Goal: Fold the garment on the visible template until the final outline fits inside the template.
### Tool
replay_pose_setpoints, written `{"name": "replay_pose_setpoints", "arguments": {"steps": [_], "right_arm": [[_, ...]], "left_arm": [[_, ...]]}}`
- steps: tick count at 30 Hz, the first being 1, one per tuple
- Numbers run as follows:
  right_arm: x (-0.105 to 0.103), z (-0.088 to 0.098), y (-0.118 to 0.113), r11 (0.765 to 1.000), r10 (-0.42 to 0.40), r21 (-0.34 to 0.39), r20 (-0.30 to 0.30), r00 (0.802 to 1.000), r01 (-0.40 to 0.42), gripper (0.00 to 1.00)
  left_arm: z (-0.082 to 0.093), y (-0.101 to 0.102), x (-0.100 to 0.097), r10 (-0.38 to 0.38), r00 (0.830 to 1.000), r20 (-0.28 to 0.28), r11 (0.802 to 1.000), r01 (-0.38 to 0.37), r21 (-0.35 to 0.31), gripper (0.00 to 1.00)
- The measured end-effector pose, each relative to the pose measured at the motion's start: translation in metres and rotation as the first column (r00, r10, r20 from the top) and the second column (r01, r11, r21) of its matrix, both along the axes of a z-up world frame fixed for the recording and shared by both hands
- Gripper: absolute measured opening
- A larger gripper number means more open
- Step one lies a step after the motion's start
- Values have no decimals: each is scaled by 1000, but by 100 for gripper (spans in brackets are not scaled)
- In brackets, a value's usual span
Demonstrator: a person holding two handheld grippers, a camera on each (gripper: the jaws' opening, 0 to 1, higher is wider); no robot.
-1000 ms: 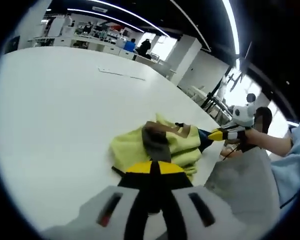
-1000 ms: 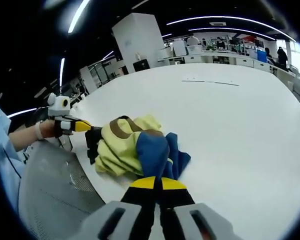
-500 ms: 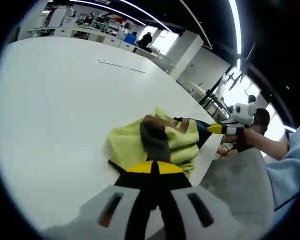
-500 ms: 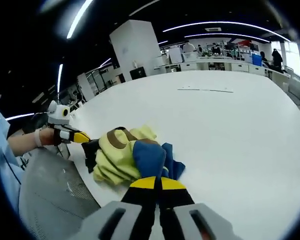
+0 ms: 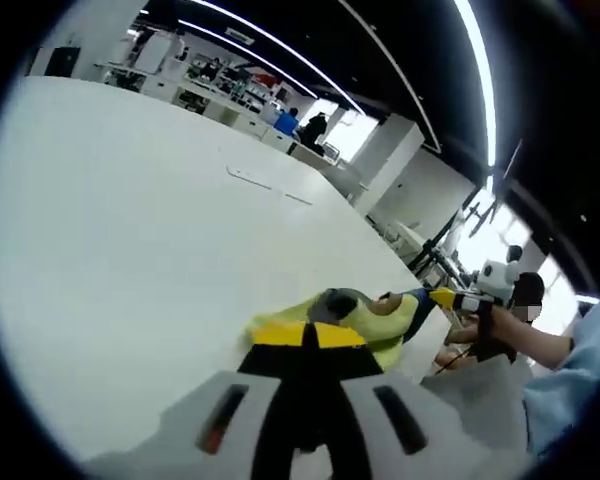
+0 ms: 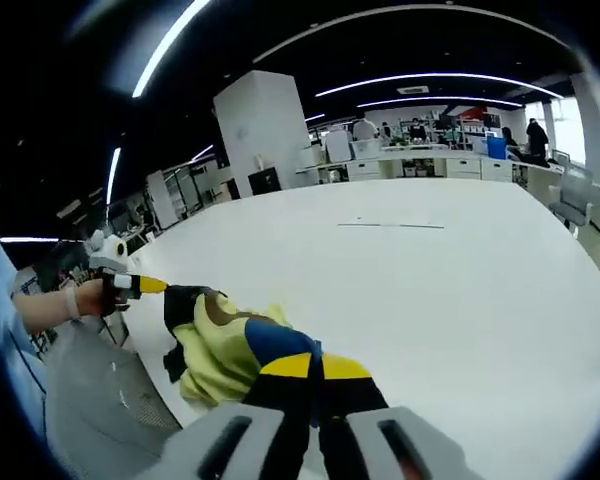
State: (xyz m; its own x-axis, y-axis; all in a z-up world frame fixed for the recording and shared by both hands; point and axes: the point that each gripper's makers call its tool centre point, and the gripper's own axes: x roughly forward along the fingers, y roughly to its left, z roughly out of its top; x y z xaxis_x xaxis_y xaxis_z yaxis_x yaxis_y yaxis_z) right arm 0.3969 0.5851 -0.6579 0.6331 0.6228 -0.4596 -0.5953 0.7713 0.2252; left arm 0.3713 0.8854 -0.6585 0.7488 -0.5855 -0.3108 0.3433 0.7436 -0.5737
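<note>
**Both tongs pinched on the bunched garment**

My left gripper (image 5: 302, 338) has its jaws closed on the yellow cloth of the garment (image 5: 365, 318). My right gripper (image 6: 308, 368) is likewise clamped, gripping the blue part of that garment (image 6: 225, 345). The garment is crumpled in a heap between the two tongs, at the near edge of the white table (image 6: 430, 280). A thin strip (image 6: 390, 225) lies well apart, farther out on the table.

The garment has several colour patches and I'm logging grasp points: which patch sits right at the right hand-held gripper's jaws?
The blue patch of the garment. It meets the right hand-held gripper, whereas the yellow-green fabric spreads leftward and the dark edge lies by the left hand-held gripper.
</note>
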Motion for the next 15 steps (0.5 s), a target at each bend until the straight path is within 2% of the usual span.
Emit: {"name": "replay_pose_setpoints", "arguments": {"steps": [2, 4, 8, 15], "right_arm": [[4, 11, 0, 1000, -1, 8, 29, 1000, 1, 0], [7, 23, 2, 999, -6, 33, 48, 999, 4, 0], [11, 48, 7, 998, 0, 66, 86, 996, -6, 0], [18, 102, 17, 990, 8, 134, 185, 983, -34, 0]], "left_arm": [[9, 5, 3, 10, 1000, 18, 1000, -10, -6, 0], [19, 7, 6, 9, 999, 36, 1000, -9, 15, 0], [45, 8, 17, 13, 994, 105, 1000, -16, 24, 0], [107, 12, 34, 30, 971, 238, 1000, -30, -1, 0]]}}
